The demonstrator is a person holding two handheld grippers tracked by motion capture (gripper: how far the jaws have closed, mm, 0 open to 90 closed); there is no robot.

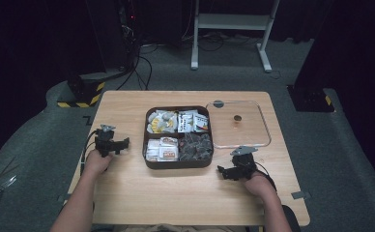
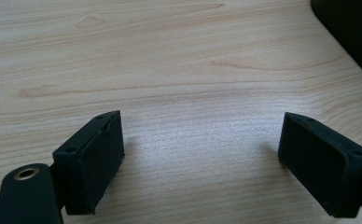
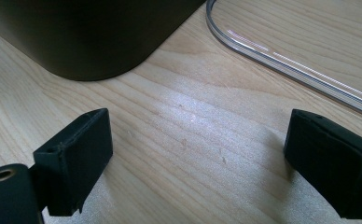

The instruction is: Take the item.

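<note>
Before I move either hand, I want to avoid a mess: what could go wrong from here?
1. The clear lid lies flat beside the brown tray, close to the right tool; its thin transparent rim is easy to misjudge and might slip from the jaws.
2. The right tool sits near the tray's corner, so a careless sweep could shove the tray.
3. Packets fill the compartments; any standing too high could keep the lid from seating.
</note>
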